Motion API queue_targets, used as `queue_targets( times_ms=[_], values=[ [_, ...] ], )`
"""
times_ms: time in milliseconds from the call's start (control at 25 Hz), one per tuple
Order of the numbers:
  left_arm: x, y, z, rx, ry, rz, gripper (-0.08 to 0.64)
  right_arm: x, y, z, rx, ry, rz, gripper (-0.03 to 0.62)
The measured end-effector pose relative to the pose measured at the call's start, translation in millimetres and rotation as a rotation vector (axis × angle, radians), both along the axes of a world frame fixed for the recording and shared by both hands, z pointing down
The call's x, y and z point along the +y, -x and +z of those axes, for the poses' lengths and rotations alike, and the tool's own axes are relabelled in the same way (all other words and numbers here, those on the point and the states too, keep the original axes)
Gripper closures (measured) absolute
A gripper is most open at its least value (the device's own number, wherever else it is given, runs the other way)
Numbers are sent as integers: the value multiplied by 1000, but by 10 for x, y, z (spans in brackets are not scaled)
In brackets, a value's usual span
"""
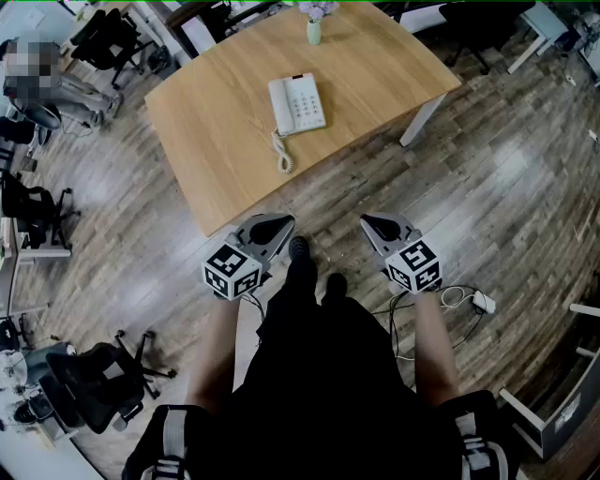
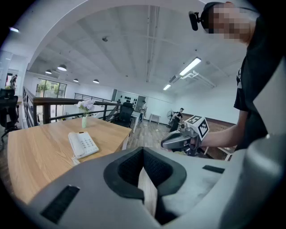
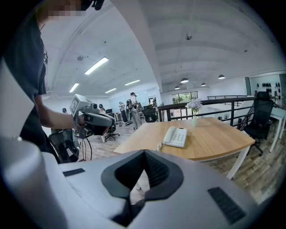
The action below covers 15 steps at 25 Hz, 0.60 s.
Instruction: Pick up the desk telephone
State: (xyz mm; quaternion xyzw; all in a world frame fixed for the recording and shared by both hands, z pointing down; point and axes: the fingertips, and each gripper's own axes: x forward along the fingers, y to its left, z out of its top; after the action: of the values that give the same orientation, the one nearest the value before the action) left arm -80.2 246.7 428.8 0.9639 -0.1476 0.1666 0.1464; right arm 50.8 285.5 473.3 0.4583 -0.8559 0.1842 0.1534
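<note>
A white desk telephone (image 1: 297, 104) lies near the middle of the wooden table (image 1: 216, 112), its coiled cord trailing toward the front edge. The phone (image 2: 83, 144) also shows in the left gripper view and, further off, the phone (image 3: 175, 136) shows in the right gripper view. My left gripper (image 1: 277, 225) hovers just off the table's near corner, jaws shut and empty. My right gripper (image 1: 373, 225) hangs over the floor to the right of that corner, also shut with nothing in it. Both are well short of the phone.
A small vase with flowers (image 1: 314, 26) stands at the table's far edge. Office chairs (image 1: 94, 380) sit at the left, and a cable with a plug (image 1: 473, 300) lies on the floor at the right. The person's legs and shoes (image 1: 300, 251) are between the grippers.
</note>
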Motion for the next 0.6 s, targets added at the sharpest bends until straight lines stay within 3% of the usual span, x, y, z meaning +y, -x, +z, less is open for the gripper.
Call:
queue_targets(
  times_ms=[600],
  values=[
    [352,16,-89,10,-14,-52,538,344,216,-62,28,-6,-90,569]
  ],
)
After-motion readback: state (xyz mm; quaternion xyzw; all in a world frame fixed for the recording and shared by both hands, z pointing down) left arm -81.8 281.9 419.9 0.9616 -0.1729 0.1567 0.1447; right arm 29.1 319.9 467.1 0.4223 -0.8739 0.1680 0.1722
